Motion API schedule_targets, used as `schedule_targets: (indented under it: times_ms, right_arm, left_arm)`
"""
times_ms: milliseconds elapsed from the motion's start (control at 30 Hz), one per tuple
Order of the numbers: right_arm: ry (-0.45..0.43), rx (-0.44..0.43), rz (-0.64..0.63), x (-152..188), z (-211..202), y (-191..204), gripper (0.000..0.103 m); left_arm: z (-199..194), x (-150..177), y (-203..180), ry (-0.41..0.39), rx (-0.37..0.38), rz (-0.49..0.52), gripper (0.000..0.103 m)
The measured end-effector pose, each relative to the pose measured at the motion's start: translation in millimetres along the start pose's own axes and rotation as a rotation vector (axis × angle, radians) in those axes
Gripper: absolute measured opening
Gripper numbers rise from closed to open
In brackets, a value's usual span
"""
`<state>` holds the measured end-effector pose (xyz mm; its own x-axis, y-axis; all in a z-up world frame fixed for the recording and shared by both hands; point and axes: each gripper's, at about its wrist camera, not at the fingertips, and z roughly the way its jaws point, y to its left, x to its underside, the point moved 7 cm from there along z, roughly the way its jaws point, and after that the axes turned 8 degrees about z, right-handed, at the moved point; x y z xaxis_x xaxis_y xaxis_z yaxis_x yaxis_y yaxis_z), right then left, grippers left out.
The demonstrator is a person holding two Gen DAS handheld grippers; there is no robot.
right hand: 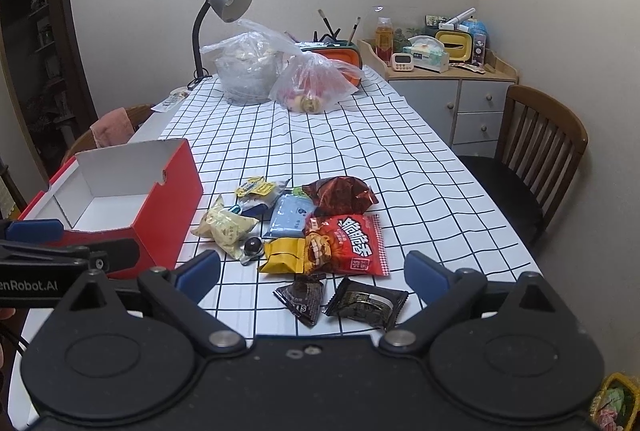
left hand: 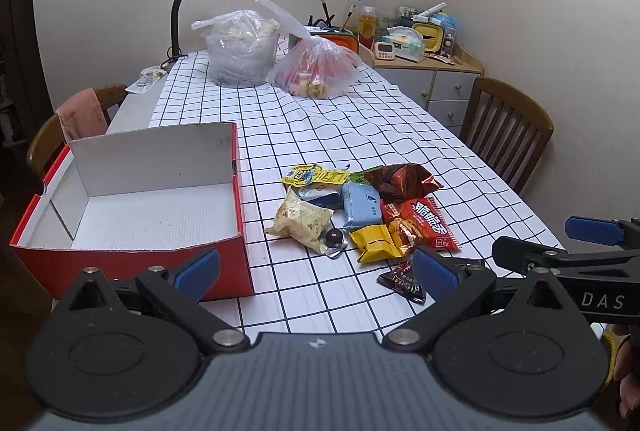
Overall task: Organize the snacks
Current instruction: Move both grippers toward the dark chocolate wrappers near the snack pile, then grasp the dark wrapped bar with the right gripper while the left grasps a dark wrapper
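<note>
Left wrist: left gripper (left hand: 316, 273) fingers spread wide, nothing between. Snack pile (left hand: 360, 215) on checked desk (left hand: 360, 119), just right of empty red box (left hand: 132, 215). Right finger pad hid part of dark packet (left hand: 400, 279).

Right wrist: right gripper (right hand: 312, 275) fingers spread, empty. Two dark packets (right hand: 340, 299) nearest. Lamp (right hand: 224, 3), plastic bags (right hand: 280, 71) well behind.

Left gripper (left hand: 316, 273): your jaws stand wide apart, holding nothing, across the lower frame of its own view.
Right gripper (right hand: 312, 273): likewise spread wide, nothing between your blue pads (right hand: 200, 271).
Your hand (left hand: 626, 371): partly visible at the lower right edge of the left view.
</note>
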<state>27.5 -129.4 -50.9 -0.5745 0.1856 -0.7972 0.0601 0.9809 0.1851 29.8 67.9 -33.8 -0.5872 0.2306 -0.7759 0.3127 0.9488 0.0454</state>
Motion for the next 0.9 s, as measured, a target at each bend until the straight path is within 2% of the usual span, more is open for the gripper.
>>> schedule_targets:
  times_ms: [500, 800, 900]
  right_arm:
    - [0.022, 0.010, -0.006, -1.7, 10.4, -20.5, 0.099]
    - [0.123, -0.025, -0.020, 4.8, 44.0, -47.9, 0.095]
    - [0.156, -0.065, -0.072, 8.8, 57.9, -52.0, 0.092]
  left_arm:
    - [20.0, -4.6, -16.1, 0.035, 0.013, 0.014, 0.103]
    - [52.9, -1.7, -36.5, 0.128, 0.011, 0.019, 0.103]
    - [63.1, -3.0, -43.6, 0.138, 0.015, 0.036, 0.103]
